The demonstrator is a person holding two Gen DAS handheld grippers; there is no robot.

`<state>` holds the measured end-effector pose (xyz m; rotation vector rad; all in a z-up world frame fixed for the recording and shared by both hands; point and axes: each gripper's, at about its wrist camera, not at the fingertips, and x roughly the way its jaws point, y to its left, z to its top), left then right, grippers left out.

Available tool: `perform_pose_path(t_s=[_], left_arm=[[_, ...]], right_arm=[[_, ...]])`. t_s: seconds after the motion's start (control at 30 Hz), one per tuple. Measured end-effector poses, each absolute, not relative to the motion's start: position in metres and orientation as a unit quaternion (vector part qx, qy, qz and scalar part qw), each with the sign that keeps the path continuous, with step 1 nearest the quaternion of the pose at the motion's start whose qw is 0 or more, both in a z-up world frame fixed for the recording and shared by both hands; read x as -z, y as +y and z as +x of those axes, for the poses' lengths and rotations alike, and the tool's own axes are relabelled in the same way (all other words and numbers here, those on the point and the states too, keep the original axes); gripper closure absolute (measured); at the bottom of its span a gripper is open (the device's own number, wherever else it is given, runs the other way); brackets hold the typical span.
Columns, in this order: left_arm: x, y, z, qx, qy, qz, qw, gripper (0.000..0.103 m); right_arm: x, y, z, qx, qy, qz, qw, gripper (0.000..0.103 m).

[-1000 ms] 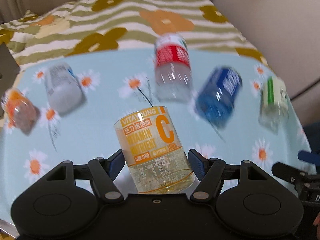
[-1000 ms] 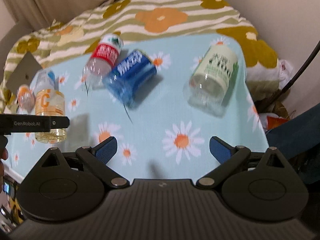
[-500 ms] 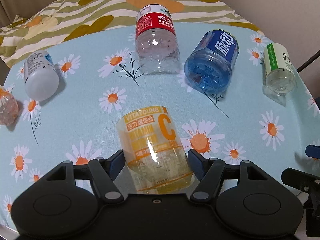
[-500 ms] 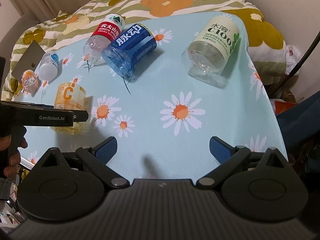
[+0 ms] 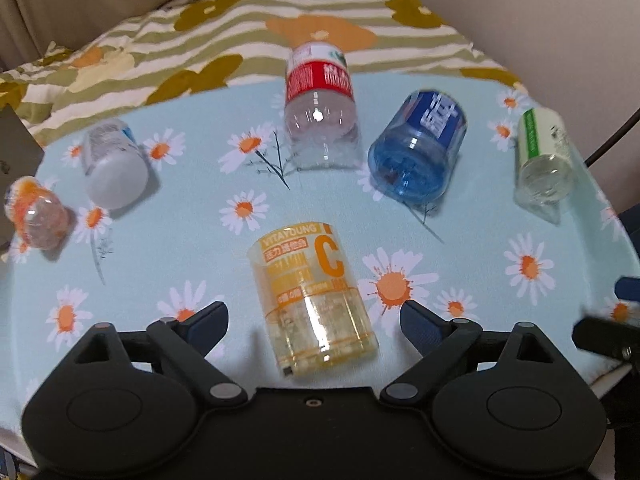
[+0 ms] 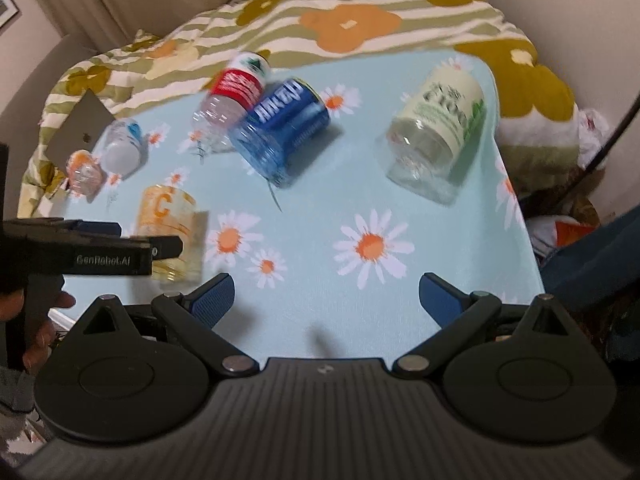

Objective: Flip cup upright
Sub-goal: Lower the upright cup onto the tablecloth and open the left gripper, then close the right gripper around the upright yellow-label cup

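A yellow "Vitamin C" cup [image 5: 314, 296] stands on the daisy-print table, rim up, between the fingers of my left gripper [image 5: 314, 324]. The jaws are open and clear of the cup on both sides. The cup also shows in the right wrist view [image 6: 168, 224], partly behind the left gripper's body. My right gripper [image 6: 326, 298] is open and empty over the table's near edge.
Several cut bottle cups lie on their sides: a red-labelled one [image 5: 320, 112], a blue one [image 5: 418, 152], a green-and-white one [image 5: 544, 160], a white one [image 5: 114, 164] and a small orange one [image 5: 34, 212]. A floral blanket [image 5: 280, 32] lies behind the table.
My left gripper has opened and let go of the yellow cup, which now stands on the table. The right gripper stayed open and shifted little.
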<state>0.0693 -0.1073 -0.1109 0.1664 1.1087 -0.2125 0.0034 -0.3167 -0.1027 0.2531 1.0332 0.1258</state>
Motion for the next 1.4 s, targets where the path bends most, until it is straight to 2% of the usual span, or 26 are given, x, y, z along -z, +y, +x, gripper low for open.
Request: perform_pose_path(t_s=[0.1, 0.2, 0.37, 0.8, 1.07, 1.1, 1.4], left_arm=[[0.095, -0.099, 0.056, 0.096, 0.508, 0.077, 0.852, 0.007], [0.084, -0.087, 0.046, 0.088, 0.496, 0.073, 0.861, 0.000], [0.076, -0.053, 0.036, 0.088, 0.483, 0.065, 0.869, 0.000], [0.095, 0.055, 0.019, 0.093, 0.471, 0.015, 0.877, 0.000], [0.105, 0.102, 0.016, 0.074, 0.484, -0.022, 0.872, 0.000], [0.105, 0.105, 0.016, 0.073, 0.485, -0.026, 0.871, 0.000], [0.100, 0.115, 0.013, 0.074, 0.484, -0.042, 0.871, 0.000]], right_arm=[[0.086, -0.310, 0.011, -0.080, 0.488, 0.116, 0.861, 0.000], [0.072, -0.294, 0.025, -0.100, 0.491, 0.115, 0.857, 0.000], [0.060, -0.254, 0.061, -0.132, 0.523, 0.103, 0.836, 0.000], [0.121, -0.168, 0.152, -0.115, 0.639, 0.126, 0.750, 0.000], [0.140, -0.158, 0.165, -0.100, 0.658, 0.132, 0.735, 0.021], [0.142, -0.157, 0.166, -0.101, 0.659, 0.138, 0.733, 0.028], [0.140, -0.155, 0.162, -0.101, 0.650, 0.143, 0.739, 0.032]])
